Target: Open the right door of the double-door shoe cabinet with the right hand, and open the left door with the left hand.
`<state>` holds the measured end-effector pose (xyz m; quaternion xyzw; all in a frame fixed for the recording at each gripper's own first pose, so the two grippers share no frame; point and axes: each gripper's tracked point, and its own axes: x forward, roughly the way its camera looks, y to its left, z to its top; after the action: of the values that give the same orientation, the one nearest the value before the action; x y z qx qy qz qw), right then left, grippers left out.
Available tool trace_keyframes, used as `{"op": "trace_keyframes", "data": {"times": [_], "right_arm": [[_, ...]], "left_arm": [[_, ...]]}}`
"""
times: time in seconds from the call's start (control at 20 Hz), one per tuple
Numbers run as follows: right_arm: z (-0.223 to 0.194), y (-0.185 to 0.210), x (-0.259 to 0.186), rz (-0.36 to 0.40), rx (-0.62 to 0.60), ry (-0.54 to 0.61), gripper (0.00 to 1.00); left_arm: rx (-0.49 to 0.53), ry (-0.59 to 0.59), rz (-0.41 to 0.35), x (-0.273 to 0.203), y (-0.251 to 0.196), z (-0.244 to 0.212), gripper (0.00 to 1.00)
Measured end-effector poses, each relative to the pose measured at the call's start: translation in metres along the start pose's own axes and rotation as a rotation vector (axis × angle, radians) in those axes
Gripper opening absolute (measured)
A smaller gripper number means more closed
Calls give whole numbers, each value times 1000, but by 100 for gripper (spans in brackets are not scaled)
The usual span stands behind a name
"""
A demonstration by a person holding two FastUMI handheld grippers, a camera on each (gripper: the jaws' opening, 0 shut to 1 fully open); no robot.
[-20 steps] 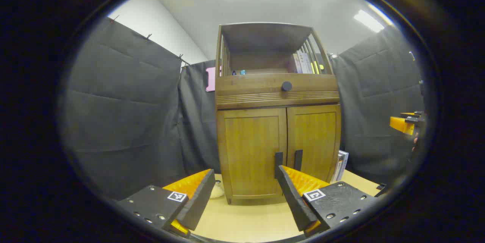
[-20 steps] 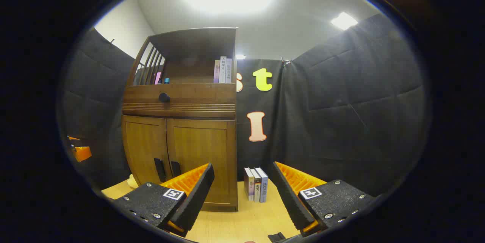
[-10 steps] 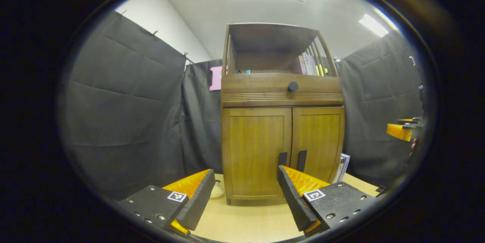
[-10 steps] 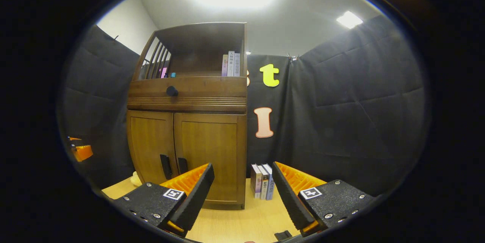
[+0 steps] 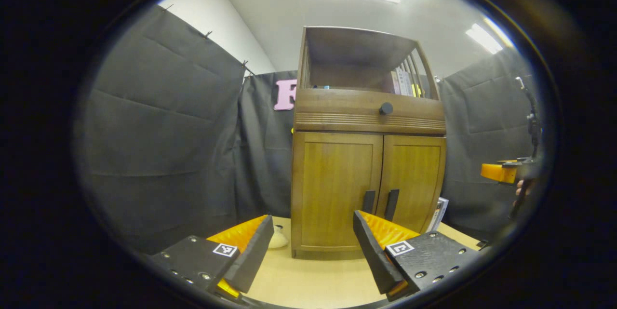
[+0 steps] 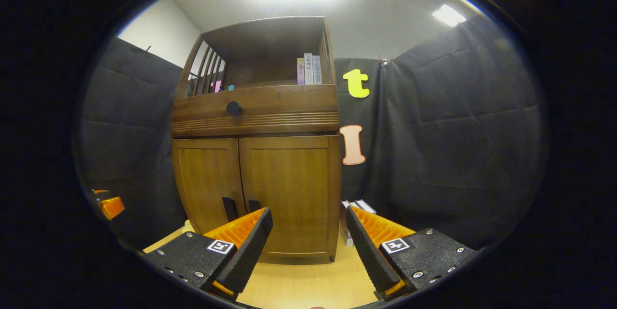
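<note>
The wooden shoe cabinet (image 5: 366, 145) stands on a light table, both lower doors closed. In the left gripper view its left door (image 5: 335, 188) and right door (image 5: 414, 179) meet at two black handles, the left handle (image 5: 368, 201) and the right handle (image 5: 391, 204). My left gripper (image 5: 311, 246) is open, short of the cabinet, with nothing between its fingers. In the right gripper view the right door (image 6: 289, 188) faces me and its handle (image 6: 253, 204) peeks above my left finger. My right gripper (image 6: 306, 241) is open and empty, a short way off the cabinet.
A drawer with a round black knob (image 5: 385, 108) sits above the doors, under an open shelf holding books (image 6: 309, 69). More books (image 6: 354, 208) stand on the table right of the cabinet. A small pale object (image 5: 278, 240) lies at its left foot. Black cloth walls enclose the booth.
Both grippers have come closer to the cabinet, which looms larger. In the right gripper view the cabinet slid right toward centre and the standing books went partly behind my right finger.
</note>
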<state>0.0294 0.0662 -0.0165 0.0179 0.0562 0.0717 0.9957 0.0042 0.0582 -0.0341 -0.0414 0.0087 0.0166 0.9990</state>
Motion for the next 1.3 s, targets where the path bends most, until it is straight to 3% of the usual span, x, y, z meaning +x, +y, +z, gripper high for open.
{"op": "trace_keyframes", "data": {"times": [0.15,0.25,0.3,0.4,0.5,0.6,0.65,0.8,0.85,0.9,1.3], "right_arm": [[8,6,21,21,3,8,95],[10,12,41,35,-17,7,95],[11,15,50,44,-29,4,95],[10,24,69,66,-28,-6,95],[8,35,94,87,-15,-14,95],[-2,49,112,109,-15,0,95],[-8,54,120,122,-16,5,95],[-16,73,145,153,-27,-14,96],[-23,79,151,170,-23,-14,95],[-29,86,156,189,-18,-10,95],[-95,127,206,265,-49,76,95]], "left_arm": [[-18,26,11,5,5,-15,100],[-49,44,20,11,7,-27,95],[-58,51,21,12,7,-30,100],[-55,60,39,13,9,-32,95],[-43,83,66,14,10,-29,100],[-27,86,76,13,10,-27,95],[-8,92,90,14,11,-28,100],[46,112,147,11,12,-29,100],[54,114,167,9,15,-29,95],[55,122,187,8,16,-29,100],[14,220,312,9,17,-53,100]]}}
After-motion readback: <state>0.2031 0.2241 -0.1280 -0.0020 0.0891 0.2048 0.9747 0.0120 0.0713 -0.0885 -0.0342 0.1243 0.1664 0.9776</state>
